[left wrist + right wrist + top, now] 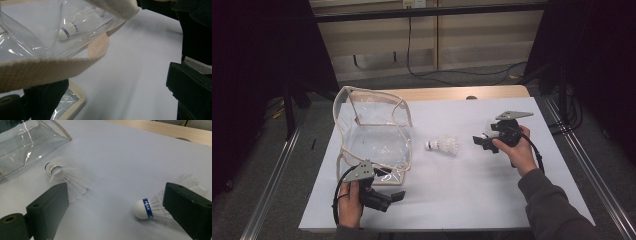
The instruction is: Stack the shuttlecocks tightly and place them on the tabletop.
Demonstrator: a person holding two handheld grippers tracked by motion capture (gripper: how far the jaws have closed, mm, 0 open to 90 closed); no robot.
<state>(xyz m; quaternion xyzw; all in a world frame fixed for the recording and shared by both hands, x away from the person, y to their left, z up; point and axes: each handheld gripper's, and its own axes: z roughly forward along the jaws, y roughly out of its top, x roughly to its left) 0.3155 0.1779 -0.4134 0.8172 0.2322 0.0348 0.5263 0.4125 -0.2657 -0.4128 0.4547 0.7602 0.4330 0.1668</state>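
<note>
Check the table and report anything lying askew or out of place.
Two shuttlecocks lie tipped on their sides on the white table: one near the clear bag, another by the right hand-held gripper. Nothing looks damaged.

This looks like a lab recording bay. A wooden tabletop (492, 93) under a white sheet (472, 175) stands between black curtains (257, 60) and aluminium frame rails (272, 175), while cables (452, 74) trail over grey carpet (412, 80) before a beige wall (482, 35).

A white feathered shuttlecock (146, 208) with a blue band round its cork lies on its side just right of another shuttlecock (443, 144), which lies tipped over right of the clear, cream-trimmed bag (374, 132).
</note>
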